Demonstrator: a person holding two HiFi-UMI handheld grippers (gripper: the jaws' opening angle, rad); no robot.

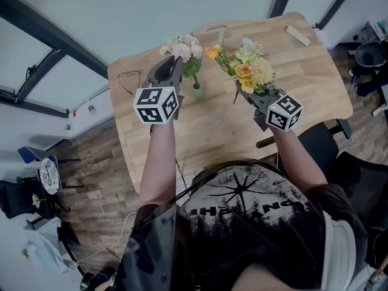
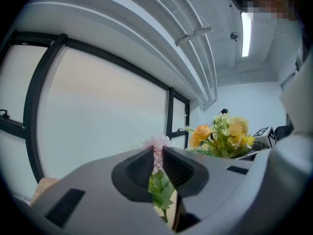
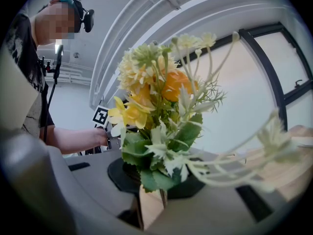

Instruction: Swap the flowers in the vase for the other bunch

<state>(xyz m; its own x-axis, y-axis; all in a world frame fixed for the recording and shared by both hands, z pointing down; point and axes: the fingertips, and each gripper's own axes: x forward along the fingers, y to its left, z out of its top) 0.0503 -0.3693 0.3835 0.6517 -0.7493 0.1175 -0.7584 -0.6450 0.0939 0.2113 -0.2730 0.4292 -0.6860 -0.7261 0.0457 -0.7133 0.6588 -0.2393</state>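
Left hand-held gripper (image 1: 173, 68) pinches pink bunch (image 1: 182, 47), stem upright above vase (image 1: 198, 91). Right hand-held gripper (image 1: 250, 94), pinching yellow bunch (image 1: 250, 68), sits just right of vase.

A light wooden tabletop (image 1: 212, 132) with rounded corners stands over a floor (image 1: 97, 187) of dark wood planks. A small pale green vase (image 1: 197, 91) stands upright on it, in the far left part of the board. Left of the vase, near the tabletop's left edge, lies a thin dark loop (image 1: 128, 79), too fine to tell what it is. Well to the right of the vase, by the far right corner, lies a short pale wooden block (image 1: 297, 35). Beyond the vase, a narrow slot (image 1: 209, 28) is cut near the far edge.
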